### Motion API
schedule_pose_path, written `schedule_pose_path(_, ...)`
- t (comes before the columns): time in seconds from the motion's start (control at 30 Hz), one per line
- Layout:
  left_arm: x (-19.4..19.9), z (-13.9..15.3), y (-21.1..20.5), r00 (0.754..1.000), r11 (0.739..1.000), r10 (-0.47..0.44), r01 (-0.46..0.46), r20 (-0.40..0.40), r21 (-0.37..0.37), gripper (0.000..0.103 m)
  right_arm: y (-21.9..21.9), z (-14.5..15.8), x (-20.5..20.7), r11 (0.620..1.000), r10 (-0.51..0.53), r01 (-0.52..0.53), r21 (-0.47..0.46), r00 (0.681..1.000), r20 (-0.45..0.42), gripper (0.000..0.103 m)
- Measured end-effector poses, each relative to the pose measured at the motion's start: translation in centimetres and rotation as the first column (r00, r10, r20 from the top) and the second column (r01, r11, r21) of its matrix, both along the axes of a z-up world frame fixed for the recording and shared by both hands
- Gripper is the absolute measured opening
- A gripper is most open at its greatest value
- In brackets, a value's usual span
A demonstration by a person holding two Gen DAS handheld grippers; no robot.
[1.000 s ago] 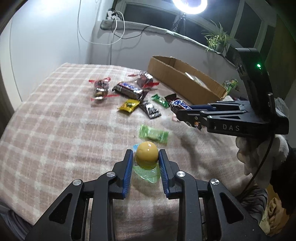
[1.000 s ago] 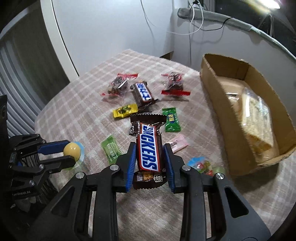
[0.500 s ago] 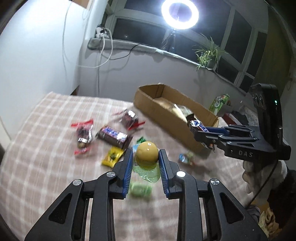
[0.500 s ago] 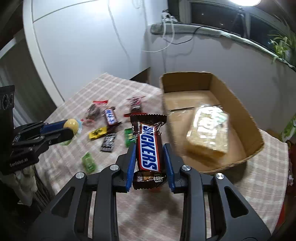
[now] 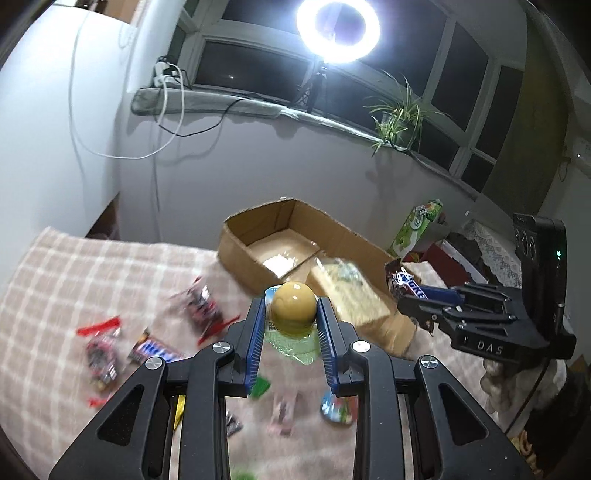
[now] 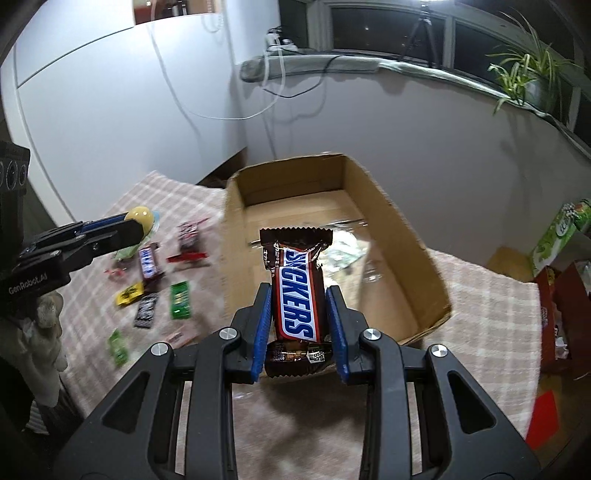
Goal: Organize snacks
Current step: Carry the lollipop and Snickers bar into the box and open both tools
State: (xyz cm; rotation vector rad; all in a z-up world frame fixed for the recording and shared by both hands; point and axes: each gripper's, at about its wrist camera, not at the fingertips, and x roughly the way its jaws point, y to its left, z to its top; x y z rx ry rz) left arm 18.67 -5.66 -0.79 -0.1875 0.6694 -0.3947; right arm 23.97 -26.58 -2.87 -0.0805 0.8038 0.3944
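Note:
My left gripper (image 5: pixel 292 306) is shut on a yellow ball-shaped snack (image 5: pixel 293 305) with a green wrapper tail, held in the air near the cardboard box (image 5: pixel 240 236). My right gripper (image 6: pixel 298 295) is shut on a Snickers bar (image 6: pixel 297 295), held above the near end of the box (image 6: pixel 417 251). A clear bag of pale snacks (image 5: pixel 343 284) lies inside the box. Several wrapped candies lie on the checked cloth (image 6: pixel 177 199) left of the box, among them a second Snickers (image 6: pixel 148 263) and a green packet (image 6: pixel 180 299). The right gripper also shows in the left wrist view (image 5: pixel 410 295).
A ring light (image 5: pixel 338 27) and a potted plant (image 5: pixel 397 118) stand on the window ledge behind. A green carton (image 6: pixel 557 236) and red boxes (image 6: pixel 569 291) stand right of the table. White cables (image 5: pixel 166 122) hang down the wall.
Both grippers have risen and moved toward the cardboard box, each still holding its snack. The Snickers bar now hangs over the box's near end.

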Motion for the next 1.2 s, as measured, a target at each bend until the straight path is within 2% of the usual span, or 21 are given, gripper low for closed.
schedule_pose_path(0.23,4.5,-0.7,-2.1,0.997,1.000,-0.025,0.024,-0.068,-0.015,0.026,-1.7,-0.7,2.5,0.999,-0.052,0.052,-0.015,0.998,-0.017,0.030)
schedule_pose_path(0.53,6.9,-1.3,-5.2,0.997,0.998,-0.027,0.031,-0.073,0.053,0.026,-1.9,-2.1,3.8,0.997,-0.068,0.066,-0.028,0.997,-0.043,0.030)
schedule_pose_path(0.73,7.2,-1.9,-6.6,0.997,0.994,-0.030,0.038,-0.075,0.107,0.027,-1.7,-2.0,3.7,0.996,-0.078,0.077,-0.042,0.997,-0.026,0.031)
schedule_pose_path(0.8,7.3,-2.0,-6.7,0.997,0.992,-0.026,0.035,-0.076,0.120,0.028,-1.7,-1.7,3.5,0.996,-0.081,0.080,-0.041,0.997,-0.015,0.047)
schedule_pose_path(0.87,7.4,-2.1,-6.9,0.996,0.991,-0.026,0.037,-0.083,0.130,0.030,-1.8,-1.4,3.2,0.995,-0.086,0.086,-0.046,0.996,0.003,0.058)
schedule_pose_path(0.97,7.2,-1.8,-6.8,0.997,0.990,-0.018,0.028,-0.072,0.140,0.034,-1.9,-1.1,2.9,0.995,-0.086,0.086,-0.041,0.996,0.006,0.058)
schedule_pose_path(1.2,6.3,-0.7,-6.3,0.999,0.991,-0.009,0.015,-0.042,0.135,0.034,-1.6,-0.3,1.6,0.996,-0.080,0.081,-0.038,0.997,0.018,0.058)
